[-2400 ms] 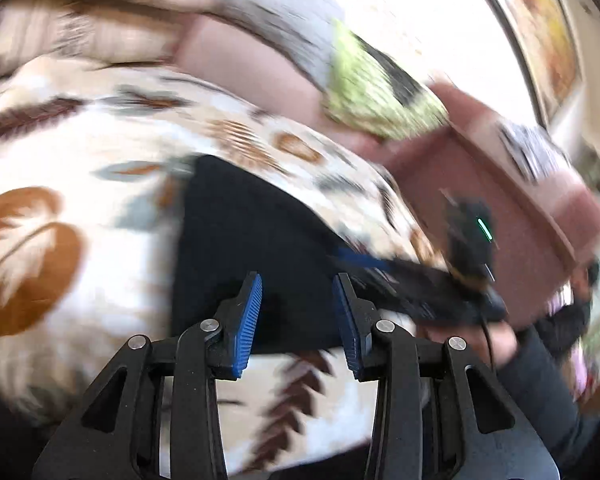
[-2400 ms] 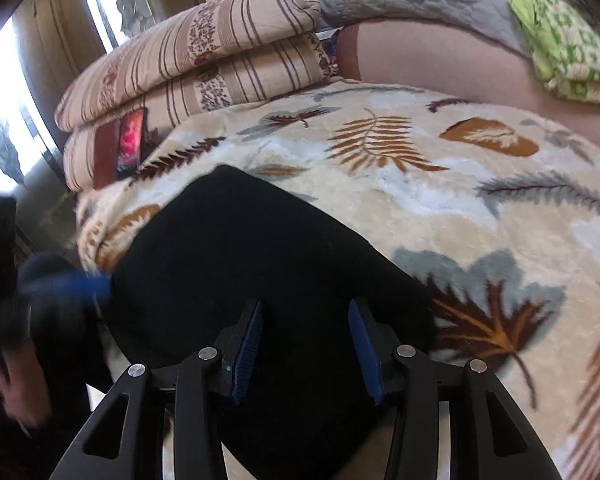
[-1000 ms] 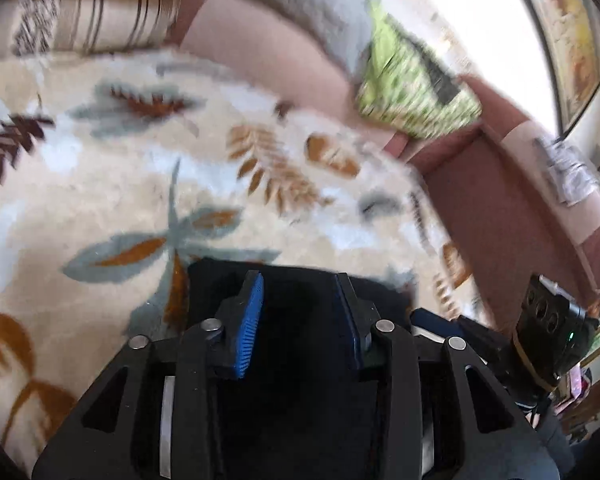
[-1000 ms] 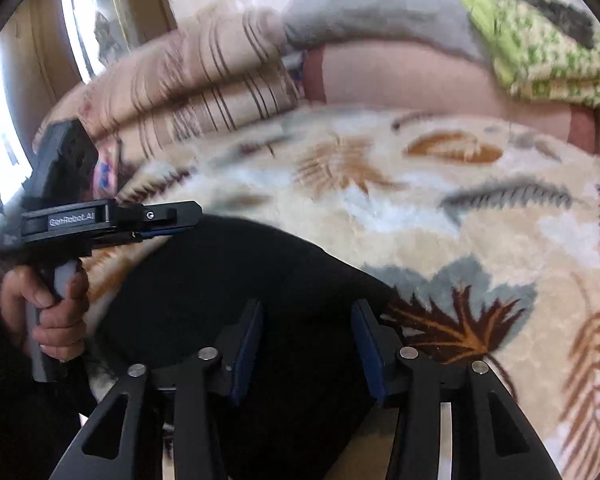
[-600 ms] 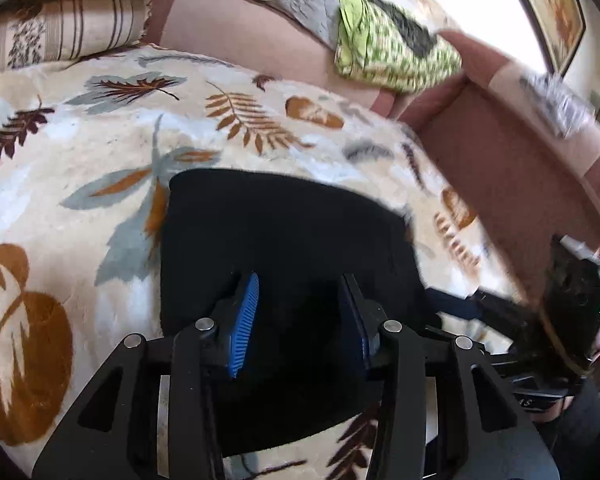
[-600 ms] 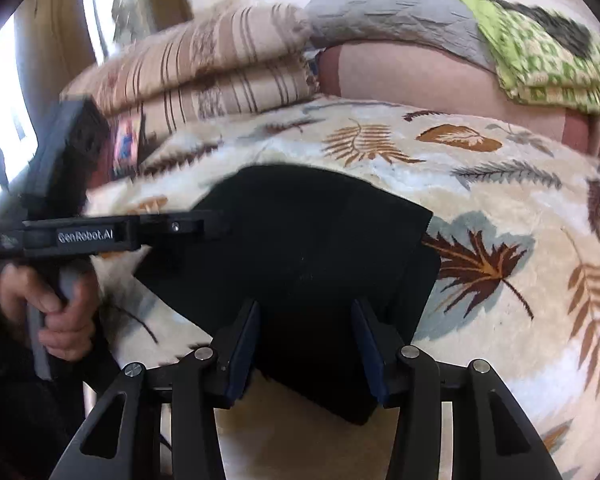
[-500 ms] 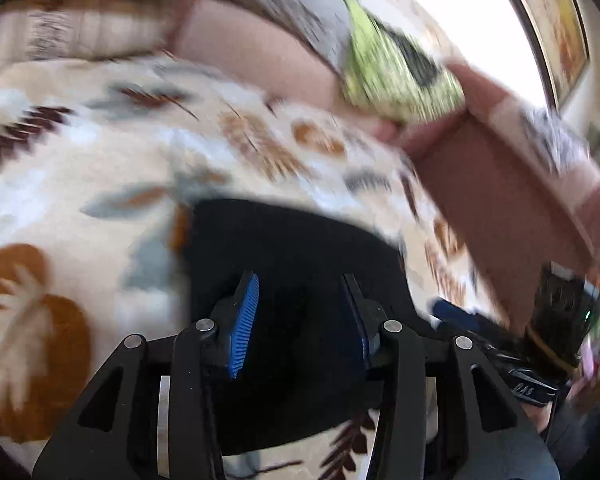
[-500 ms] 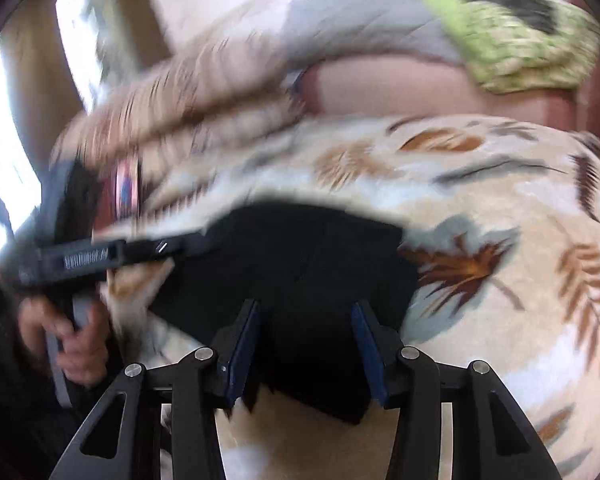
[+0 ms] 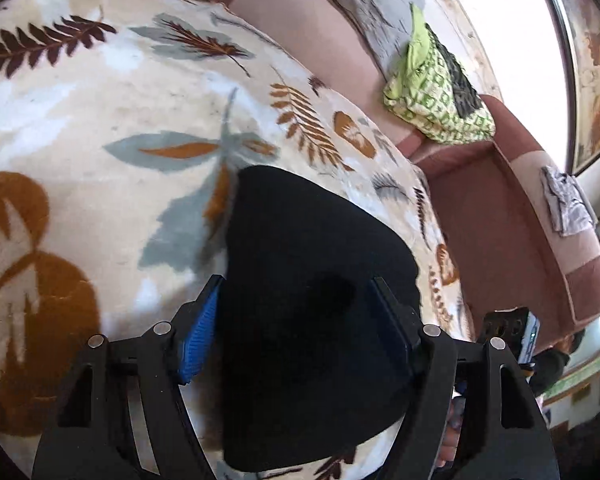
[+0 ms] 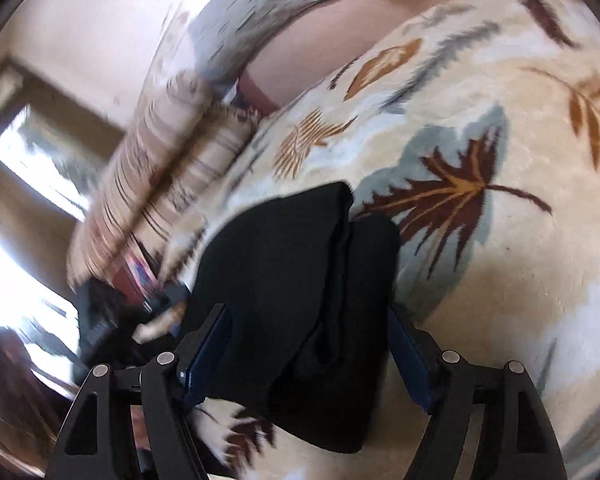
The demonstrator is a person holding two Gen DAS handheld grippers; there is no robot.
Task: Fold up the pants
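The black pants (image 9: 308,280) lie folded in a thick compact bundle on a leaf-print blanket (image 9: 100,120). My left gripper (image 9: 298,320) hovers low over the bundle's near half. Its jaws are opening and stand wide to either side of the cloth, with the blue pads (image 9: 202,332) not pressing on it. In the right wrist view the pants (image 10: 292,264) show stacked layers with a fold line down the middle. My right gripper (image 10: 308,344) straddles their near end, jaws opening and wide, with its pads off the cloth. That view is tilted and blurred.
The blanket covers a maroon sofa (image 9: 500,232) with a grey quilt (image 9: 360,4) and a green patterned cloth (image 9: 440,96) on its backrest. Striped folded bedding (image 10: 160,176) lies at the blanket's far end. A hand holding the other gripper's body (image 9: 512,336) shows at the right.
Both grippers' jaws have spread much wider and both have sunk closer to the folded pants. The right wrist view has rolled to a tilt.
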